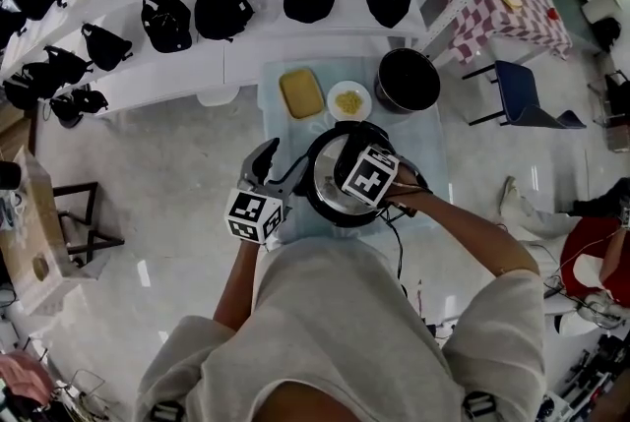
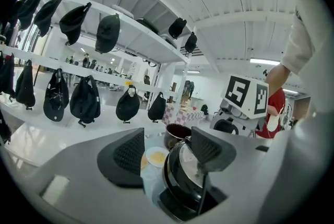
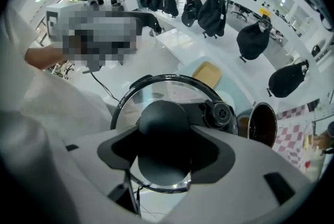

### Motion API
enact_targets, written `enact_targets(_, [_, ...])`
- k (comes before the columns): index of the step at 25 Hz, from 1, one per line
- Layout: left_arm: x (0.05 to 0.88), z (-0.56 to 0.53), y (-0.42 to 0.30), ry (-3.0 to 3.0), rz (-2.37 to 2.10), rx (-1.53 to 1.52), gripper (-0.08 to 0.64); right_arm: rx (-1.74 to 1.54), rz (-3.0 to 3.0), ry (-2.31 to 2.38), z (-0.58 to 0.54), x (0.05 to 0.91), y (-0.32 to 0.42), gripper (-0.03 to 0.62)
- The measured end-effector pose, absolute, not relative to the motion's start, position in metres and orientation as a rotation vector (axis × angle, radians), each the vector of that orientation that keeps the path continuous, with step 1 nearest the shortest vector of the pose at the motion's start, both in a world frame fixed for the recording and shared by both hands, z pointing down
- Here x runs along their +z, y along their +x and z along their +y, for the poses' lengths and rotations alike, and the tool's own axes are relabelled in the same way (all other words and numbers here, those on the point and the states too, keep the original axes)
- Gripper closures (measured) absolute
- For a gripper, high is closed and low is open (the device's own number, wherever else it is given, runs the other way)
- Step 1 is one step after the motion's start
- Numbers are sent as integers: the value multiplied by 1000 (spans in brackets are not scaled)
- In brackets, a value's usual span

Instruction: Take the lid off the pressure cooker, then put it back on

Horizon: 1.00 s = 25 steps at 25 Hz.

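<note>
The black pressure cooker (image 1: 325,206) stands on a pale blue table (image 1: 281,130) right before me. Its glass lid (image 3: 162,87) lies on the pot, with a round black knob (image 3: 163,118) in the middle and a valve (image 3: 222,112) beside it. My right gripper (image 3: 164,152) points steeply down over the lid, and its jaws are shut on the knob. In the head view its marker cube (image 1: 369,176) hides the knob. My left gripper (image 2: 166,152) stands open, nearly level at the cooker's (image 2: 180,186) left side, its right finger (image 2: 209,149) in front of the lid's rim.
Behind the cooker stand a yellow tray (image 1: 301,92), a white bowl of yellow food (image 1: 348,101) and a black pot (image 1: 407,80). A cord (image 1: 399,253) runs from the cooker toward me. White shelves with black bags (image 1: 221,7) lie beyond; a blue chair (image 1: 522,95) is at the right.
</note>
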<state>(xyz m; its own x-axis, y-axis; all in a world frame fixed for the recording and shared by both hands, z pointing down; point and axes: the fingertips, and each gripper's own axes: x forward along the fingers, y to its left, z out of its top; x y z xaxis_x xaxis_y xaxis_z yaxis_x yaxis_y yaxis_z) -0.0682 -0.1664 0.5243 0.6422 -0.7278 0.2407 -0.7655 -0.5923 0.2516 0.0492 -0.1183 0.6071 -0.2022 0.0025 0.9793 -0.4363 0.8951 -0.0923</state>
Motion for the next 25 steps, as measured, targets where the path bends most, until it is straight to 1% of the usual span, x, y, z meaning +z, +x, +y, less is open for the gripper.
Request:
enact_targets(13, [523, -165, -63, 2553, -1177, 173, 298, 395, -1729, 330, -117, 604, 48, 322])
enact_targets(25, [510, -167, -52, 2610, -1141, 172, 298, 430, -1792, 377, -121, 564, 54, 321])
